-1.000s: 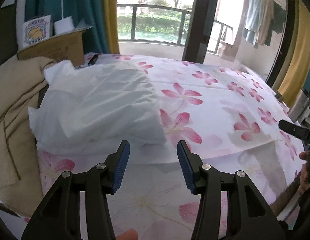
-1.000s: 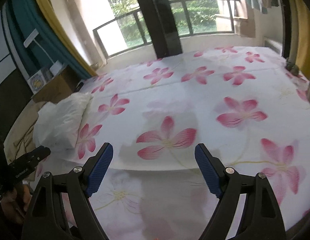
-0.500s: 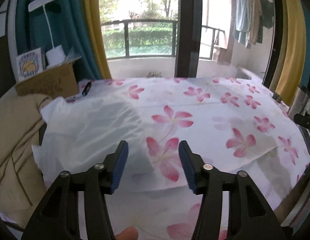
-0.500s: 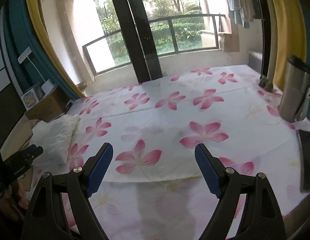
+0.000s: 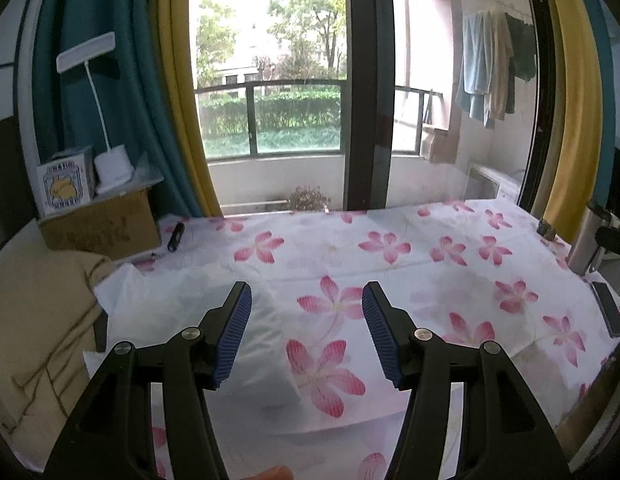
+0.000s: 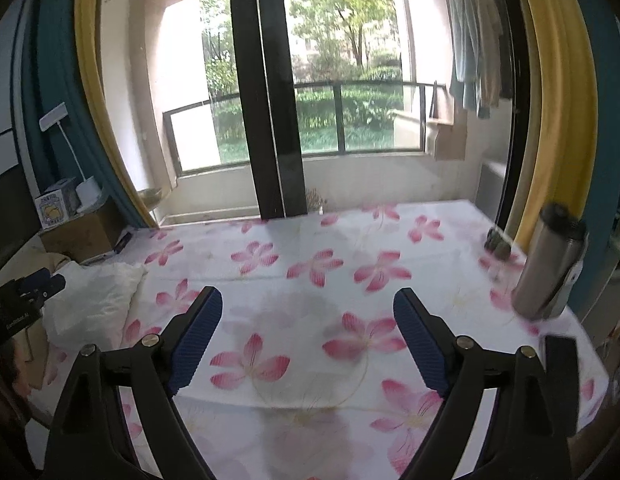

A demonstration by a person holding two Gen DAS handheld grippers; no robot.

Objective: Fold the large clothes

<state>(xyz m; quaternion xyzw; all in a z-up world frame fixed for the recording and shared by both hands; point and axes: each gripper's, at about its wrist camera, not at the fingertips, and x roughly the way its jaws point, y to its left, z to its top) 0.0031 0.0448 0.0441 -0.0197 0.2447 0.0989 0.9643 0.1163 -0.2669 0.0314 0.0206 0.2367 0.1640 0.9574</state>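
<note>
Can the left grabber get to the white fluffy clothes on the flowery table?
Probably yes. The left gripper is open and empty, and the white garment lies just ahead of it, slightly leftward, with nothing in between.

The right tool (image 6: pixel 307 336) fills the bottom of the frame, its blue-padded jaws opening with nothing between them, above a pink-flowered sheet (image 6: pixel 318 264). A crumpled white garment (image 6: pixel 97 296) lies at the left edge, beside the left tool (image 6: pixel 27 292). A steel flask (image 6: pixel 550 268) stands at the right, a dark phone (image 6: pixel 560 354) below it.

A home — floral-sheeted bed (image 5: pixel 430 248), curtains (image 5: pixel 181 92), balcony laundry (image 5: pixel 486 68)
</note>
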